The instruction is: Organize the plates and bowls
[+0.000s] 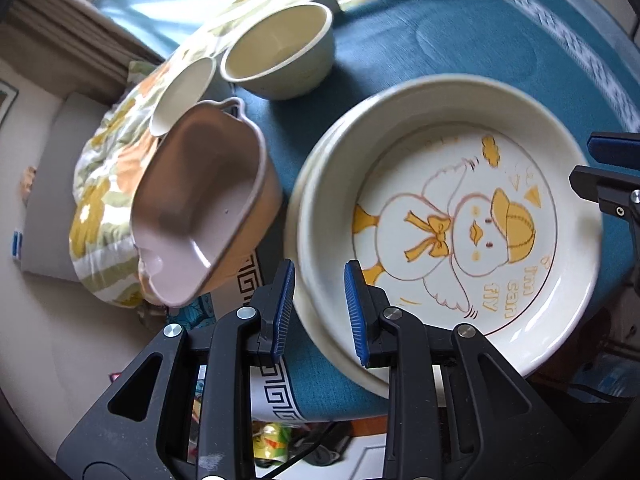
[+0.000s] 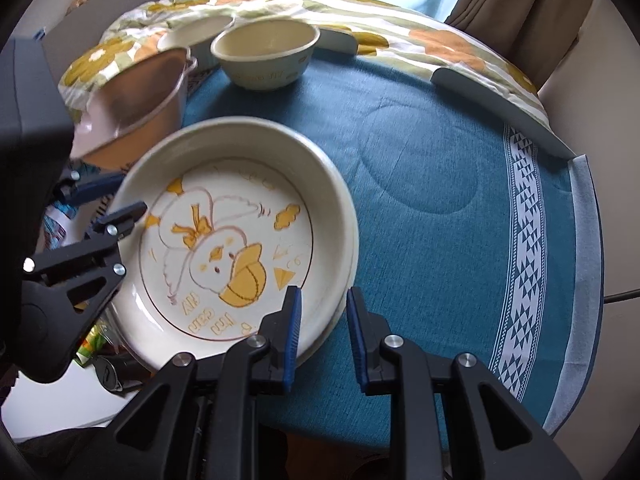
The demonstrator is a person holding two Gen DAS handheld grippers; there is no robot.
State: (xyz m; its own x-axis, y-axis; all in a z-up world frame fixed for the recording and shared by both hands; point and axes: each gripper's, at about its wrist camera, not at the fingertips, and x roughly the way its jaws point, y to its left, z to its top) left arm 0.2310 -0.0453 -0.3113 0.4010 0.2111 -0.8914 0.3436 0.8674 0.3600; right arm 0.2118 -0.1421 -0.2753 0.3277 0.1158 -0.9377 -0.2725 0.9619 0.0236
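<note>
A white deep plate with a yellow duck drawing lies on the blue tablecloth, stacked on another plate. My left gripper is open, its jaws either side of the plate's near rim. My right gripper is open too, straddling the plate's opposite rim. A pink-brown handled dish sits left of the plate. A cream bowl and a smaller white bowl stand behind.
The round table has a blue cloth with a white patterned border. A floral quilt lies behind it. Clutter sits on the floor below the table's left edge.
</note>
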